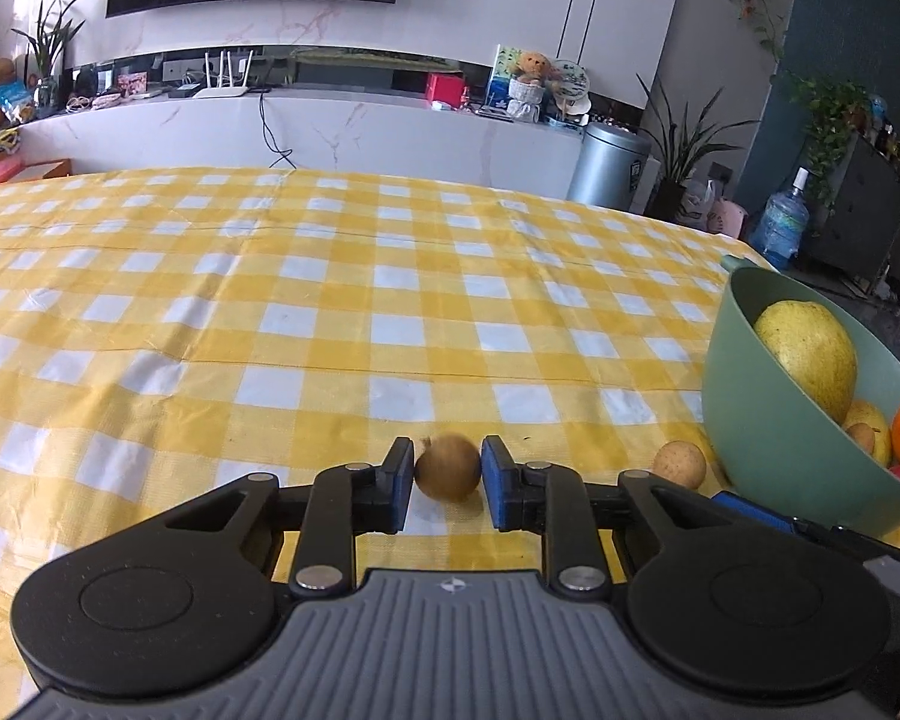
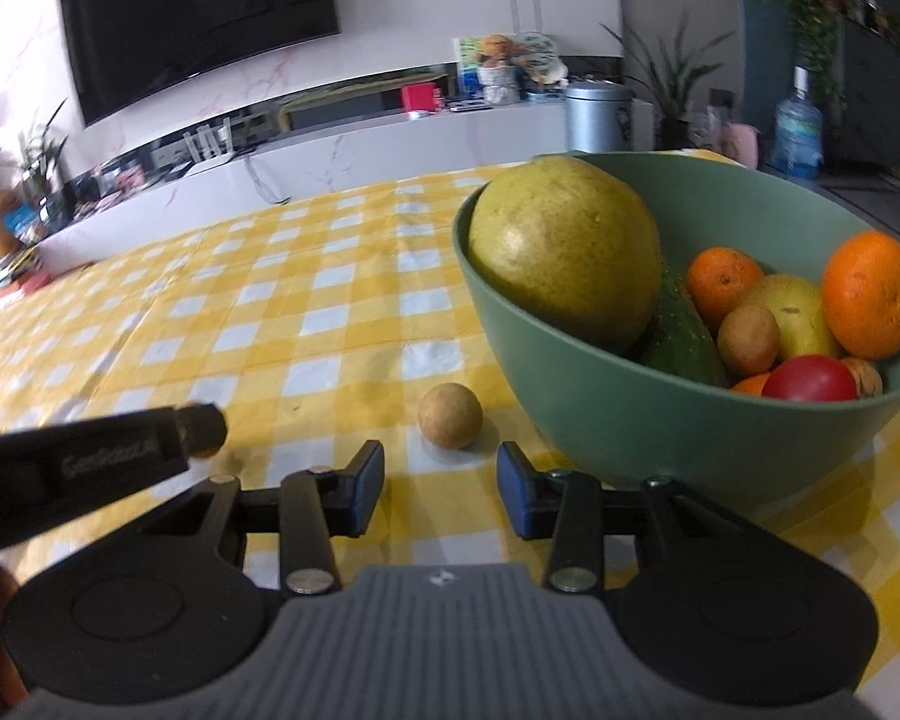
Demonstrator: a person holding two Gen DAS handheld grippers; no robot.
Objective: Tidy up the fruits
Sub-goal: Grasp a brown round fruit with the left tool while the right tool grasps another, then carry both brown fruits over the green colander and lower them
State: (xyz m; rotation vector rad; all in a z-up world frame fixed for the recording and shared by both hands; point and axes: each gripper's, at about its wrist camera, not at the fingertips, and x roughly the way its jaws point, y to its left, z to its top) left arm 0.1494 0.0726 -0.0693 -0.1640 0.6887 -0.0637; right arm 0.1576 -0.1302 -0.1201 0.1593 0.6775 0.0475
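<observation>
Small brown fruit (image 1: 447, 467) sits between the blue pads (image 1: 399, 483) of the left gripper (image 1: 447, 483), both pads touching its sides, so it is clamped; blurred, and whether it is on the cloth or just off it cannot be told. From the right wrist view this fruit is mostly hidden behind the left gripper's finger (image 2: 201, 427)

Second small brown fruit (image 2: 450, 416) lies on the checked tablecloth (image 2: 270, 330) just beside the green bowl (image 2: 660, 420), on its left near the base; same fruit shows in the left view (image 1: 679, 464), touching nothing

Right gripper (image 2: 441, 495) is spread wide, nothing between its pads (image 2: 366, 495), hanging just short of the second fruit, bowl to its right

Inside the bowl: big yellow-green pomelo (image 2: 564, 258) leaning on the left wall, cucumber (image 2: 681, 330) under it, two oranges (image 2: 870, 294), a pear (image 2: 795, 315), another small brown fruit (image 2: 748, 340), a tomato (image 2: 813, 379), a walnut (image 2: 864, 375) at the right

Past the bowl, a silver bin (image 2: 597, 117) and a water bottle (image 2: 798, 126) stand on the floor
</observation>
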